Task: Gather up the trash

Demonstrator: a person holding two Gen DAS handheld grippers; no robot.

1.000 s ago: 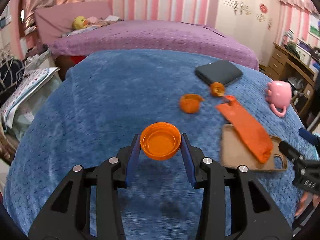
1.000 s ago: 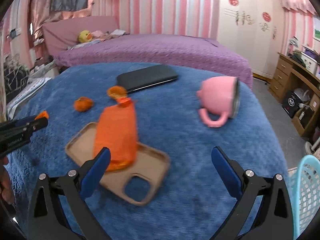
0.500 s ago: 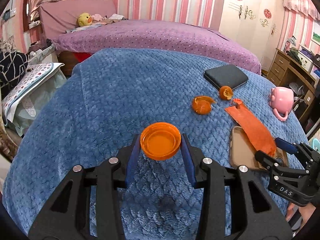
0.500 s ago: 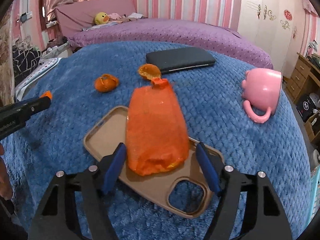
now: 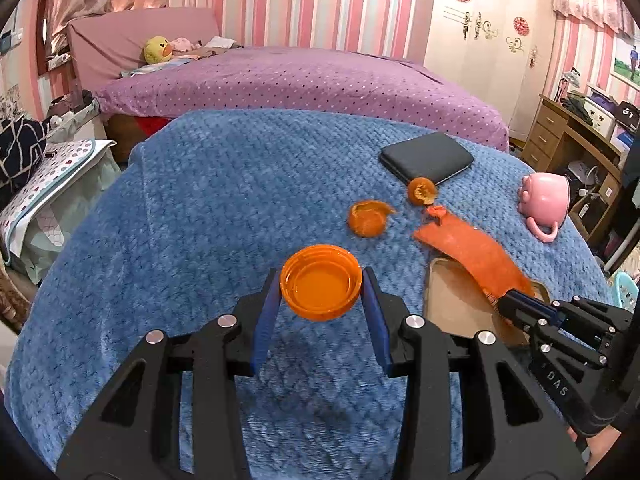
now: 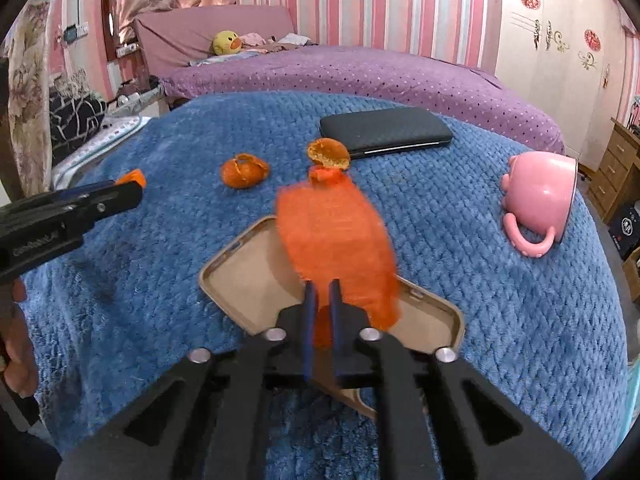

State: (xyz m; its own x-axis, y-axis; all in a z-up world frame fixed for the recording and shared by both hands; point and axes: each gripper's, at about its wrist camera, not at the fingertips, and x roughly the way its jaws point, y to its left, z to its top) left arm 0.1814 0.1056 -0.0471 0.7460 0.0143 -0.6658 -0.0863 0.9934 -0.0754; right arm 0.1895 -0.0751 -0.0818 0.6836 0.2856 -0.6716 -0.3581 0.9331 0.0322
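Note:
My left gripper (image 5: 320, 294) is shut on an orange bottle cap (image 5: 320, 286), held above the blue blanket (image 5: 200, 200). My right gripper (image 6: 322, 292) is shut on the near end of an orange mesh bag (image 6: 332, 232), lifted a little over a tan phone case (image 6: 256, 280). The bag also shows in the left wrist view (image 5: 472, 252). Two orange peels lie beyond it, one (image 6: 244, 170) to the left and one (image 6: 328, 152) by a black phone (image 6: 384, 130). The left gripper shows at the left of the right wrist view (image 6: 128, 190).
A pink mug (image 6: 540, 196) lies on its side at the right. A purple bed (image 5: 300, 76) stands behind the blanket. A wooden dresser (image 5: 568, 136) is at the far right. A light blue basket edge (image 5: 626, 292) shows at the right.
My right gripper moved forward and closed on the near end of the orange mesh bag, lifting it off the phone case. My left gripper keeps the cap and has risen slightly.

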